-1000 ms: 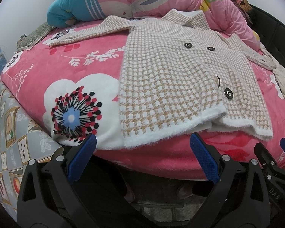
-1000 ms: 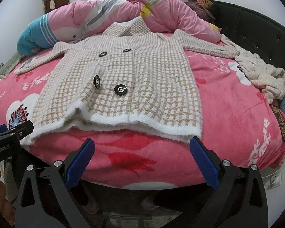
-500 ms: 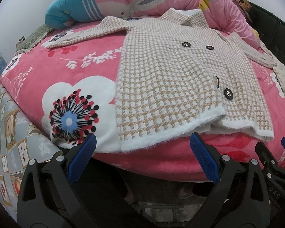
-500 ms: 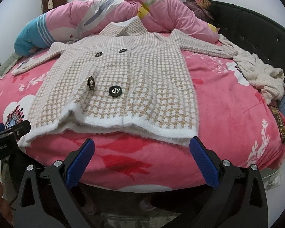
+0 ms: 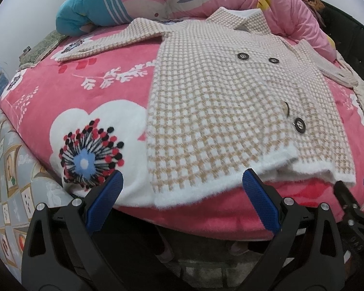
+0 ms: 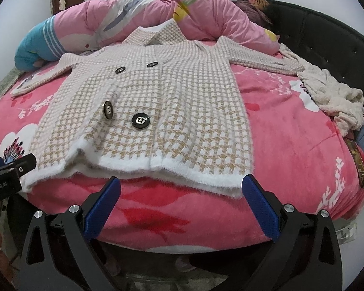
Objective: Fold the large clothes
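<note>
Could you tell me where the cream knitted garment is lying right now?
In the right wrist view, the cream garment is bunched at the bed's right edge, beside the checked coat's right sleeve end and near the black headboard.

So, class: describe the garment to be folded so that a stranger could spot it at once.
On the pink floral bedspread, in front of the rolled quilt, lies a spread-out cardigan. Unlike the plain cream knit bunched beside it, it is beige-and-white checked with four dark buttons and a fluffy white hem.

Even, soft indoor light; colours bright, shadows faint. Both fisheye views bend strongly at dark corners; focus sharp.
</note>
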The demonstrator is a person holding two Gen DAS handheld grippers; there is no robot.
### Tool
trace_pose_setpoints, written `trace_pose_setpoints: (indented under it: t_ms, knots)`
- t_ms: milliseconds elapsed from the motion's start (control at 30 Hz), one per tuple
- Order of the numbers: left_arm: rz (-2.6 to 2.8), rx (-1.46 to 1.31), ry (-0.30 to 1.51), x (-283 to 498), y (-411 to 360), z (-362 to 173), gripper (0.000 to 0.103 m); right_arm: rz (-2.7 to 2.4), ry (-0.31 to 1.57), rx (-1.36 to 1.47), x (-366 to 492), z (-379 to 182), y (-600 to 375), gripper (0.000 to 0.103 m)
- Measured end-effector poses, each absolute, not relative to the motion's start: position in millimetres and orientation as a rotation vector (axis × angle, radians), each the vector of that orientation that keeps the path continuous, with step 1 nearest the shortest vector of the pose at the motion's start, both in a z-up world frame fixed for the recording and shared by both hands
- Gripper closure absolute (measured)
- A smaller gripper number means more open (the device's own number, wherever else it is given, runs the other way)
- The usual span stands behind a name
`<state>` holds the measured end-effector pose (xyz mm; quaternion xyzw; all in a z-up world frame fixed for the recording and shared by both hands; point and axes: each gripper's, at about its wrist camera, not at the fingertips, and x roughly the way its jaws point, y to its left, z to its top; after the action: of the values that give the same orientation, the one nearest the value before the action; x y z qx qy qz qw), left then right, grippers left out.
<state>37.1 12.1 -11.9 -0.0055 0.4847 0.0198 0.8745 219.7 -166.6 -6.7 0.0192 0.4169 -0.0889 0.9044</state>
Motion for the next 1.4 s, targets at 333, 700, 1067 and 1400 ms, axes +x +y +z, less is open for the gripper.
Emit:
trace_pose_setpoints:
  t_ms: [333,700,1067,1400]
  knots:
    - [0.083,0.059,1.031,112.6,37.6,-45.2,0.008,-0.280,0.877,0.156,256.8,-15.6,-240.9,0.006]
    - [-0.016,-0.038,1.045,161.4,54.6,-77.7,0.006,-0.205,0.997,0.280,314.6,-67.9,-270.0,0.006]
    - [-0.103,-0.044,0.999,151.4,61.8,-82.4,0.006,-0.177,0.938,0.316,304.2,-74.2,-271.4,0.006]
    - [-0.100,-0.017,0.955,137.1,59.5,-80.6,0.007,-0.165,0.925,0.281,300.8,-73.4,-270.1,0.006]
